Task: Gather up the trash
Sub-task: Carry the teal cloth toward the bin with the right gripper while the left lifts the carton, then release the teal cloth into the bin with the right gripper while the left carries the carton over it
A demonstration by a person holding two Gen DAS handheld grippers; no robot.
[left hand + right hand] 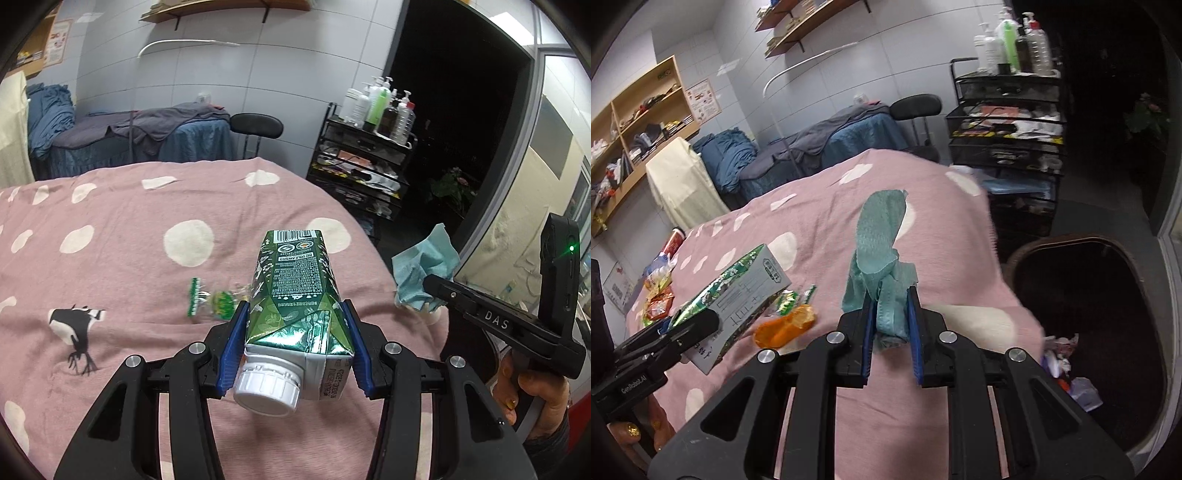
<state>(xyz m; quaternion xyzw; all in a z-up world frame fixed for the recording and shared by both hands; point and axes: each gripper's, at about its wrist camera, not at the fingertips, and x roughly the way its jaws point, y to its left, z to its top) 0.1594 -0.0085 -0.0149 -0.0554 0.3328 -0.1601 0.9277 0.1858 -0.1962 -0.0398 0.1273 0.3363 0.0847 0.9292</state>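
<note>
Both wrist cameras are looking down and forward along their fingers, hovering close over the pink blanket (122, 236), facing the black cart (364, 162) beyond it. Both are sharing the blanket (820, 221), the cart (1008, 140) and the far blue bed (849, 136).

walls: pale tiles (192, 74) | wooden shelves (809, 22) | black trolley (1004, 122) | doorway: dark (454, 110)

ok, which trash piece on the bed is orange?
The crumpled orange wrapper, loose on the pink blanket; the green wrappers beside it aren't orange.
</note>
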